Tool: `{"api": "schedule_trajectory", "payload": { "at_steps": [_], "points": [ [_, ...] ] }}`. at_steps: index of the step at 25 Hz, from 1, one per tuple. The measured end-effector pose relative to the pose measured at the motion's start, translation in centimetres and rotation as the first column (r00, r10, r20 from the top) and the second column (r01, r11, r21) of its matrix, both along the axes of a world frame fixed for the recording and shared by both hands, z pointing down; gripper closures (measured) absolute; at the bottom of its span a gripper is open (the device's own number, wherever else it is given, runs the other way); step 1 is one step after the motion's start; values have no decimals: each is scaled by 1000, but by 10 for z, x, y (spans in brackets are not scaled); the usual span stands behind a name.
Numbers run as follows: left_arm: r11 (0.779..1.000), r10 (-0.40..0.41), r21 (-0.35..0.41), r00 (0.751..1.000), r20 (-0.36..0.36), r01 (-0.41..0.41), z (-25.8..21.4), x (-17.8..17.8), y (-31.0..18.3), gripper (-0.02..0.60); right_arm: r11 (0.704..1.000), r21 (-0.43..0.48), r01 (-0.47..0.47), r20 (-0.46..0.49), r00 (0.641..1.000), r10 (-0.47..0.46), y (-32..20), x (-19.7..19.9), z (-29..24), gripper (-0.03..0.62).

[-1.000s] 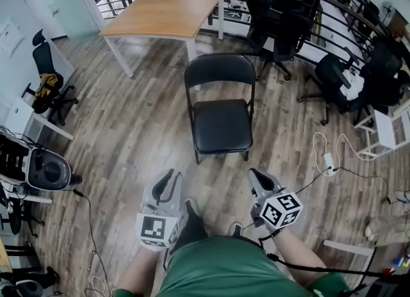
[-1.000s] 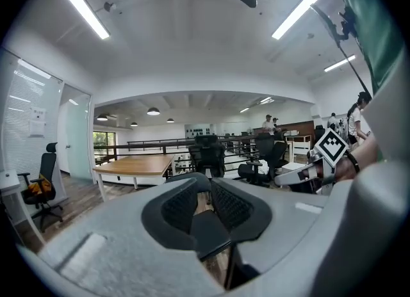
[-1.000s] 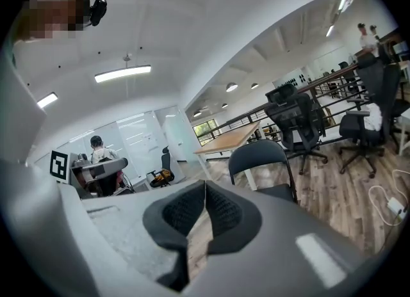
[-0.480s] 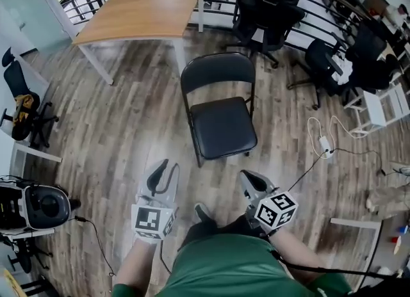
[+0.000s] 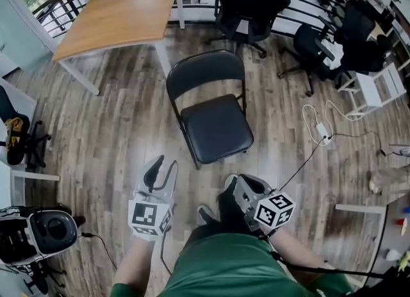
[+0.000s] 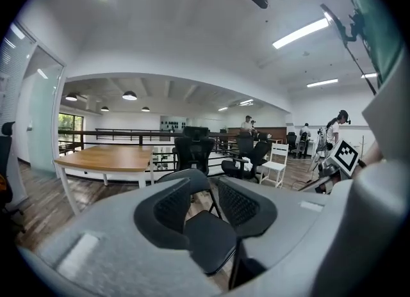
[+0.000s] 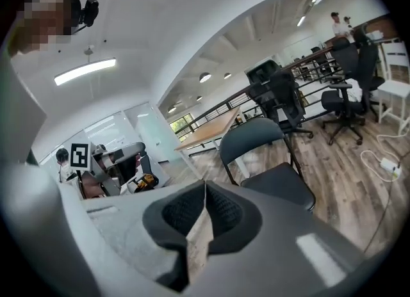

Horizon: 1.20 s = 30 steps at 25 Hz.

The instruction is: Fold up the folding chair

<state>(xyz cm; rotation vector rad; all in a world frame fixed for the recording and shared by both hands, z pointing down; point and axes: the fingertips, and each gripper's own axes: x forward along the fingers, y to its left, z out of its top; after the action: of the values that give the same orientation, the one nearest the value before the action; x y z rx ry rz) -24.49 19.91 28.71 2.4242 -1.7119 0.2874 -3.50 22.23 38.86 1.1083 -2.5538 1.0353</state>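
1. Chair (image 5: 214, 126) stands unfolded on the floor (image 5: 115, 116), with its seat toward the person and its back toward the table (image 5: 115, 17). It is ahead of both grippers, apart from them and untouched.
2. Left gripper (image 5: 160, 171): its jaws stand a little apart and have just been opening. Nothing is between them; the chair only shows far off through the gap. Right gripper (image 5: 236, 185): its jaws are pressed together and hold nothing.
3. What could go wrong, as I judge it:
   - The right jaws must open before they can take the frame, and the left gap may be too narrow for a tube or the seat edge.
   - Lifting the seat with the back unsteadied could make the chair slide on the smooth boards or tip backward toward the table leg.
   - A jaw placed near the seat pivot could get pinched as the frame closes.
   - Once folded, the chair cannot stand alone. If let go, it may fall toward the cable (image 5: 321, 133) at the right.
4. Hard to make out:
   - The seat hides the hinge, the cross-braces and most of the legs in the head view.
   - Each gripper's own body cuts off the chair's feet in its view.
   - The right tips blur into a dark shape (image 5: 225, 205) beside them, perhaps a shoe.
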Motion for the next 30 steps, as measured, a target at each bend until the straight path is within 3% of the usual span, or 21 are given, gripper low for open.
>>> {"api": "schedule_trajectory", "payload": {
  "at_steps": [8,14,18,24,30],
  "points": [
    [997,32,-71,998,57,-28,13,16,-71,407,990,-138,7,95,995,6,-54,2,51,503],
    [988,62,-148,989,133,-42,48,22,-136,373,980,-197,-22,175,983,57,-103,18,97,485],
    [982,84,-185,980,182,-49,68,29,-173,350,974,-226,-28,226,971,80,-127,34,123,407],
    [978,105,-200,963,247,-56,91,32,-213,339,942,-329,-67,245,957,153,-145,57,180,350],
    [973,134,-219,944,303,-68,125,24,-254,339,901,-428,-63,182,971,154,-139,64,250,338]
  ]
}}
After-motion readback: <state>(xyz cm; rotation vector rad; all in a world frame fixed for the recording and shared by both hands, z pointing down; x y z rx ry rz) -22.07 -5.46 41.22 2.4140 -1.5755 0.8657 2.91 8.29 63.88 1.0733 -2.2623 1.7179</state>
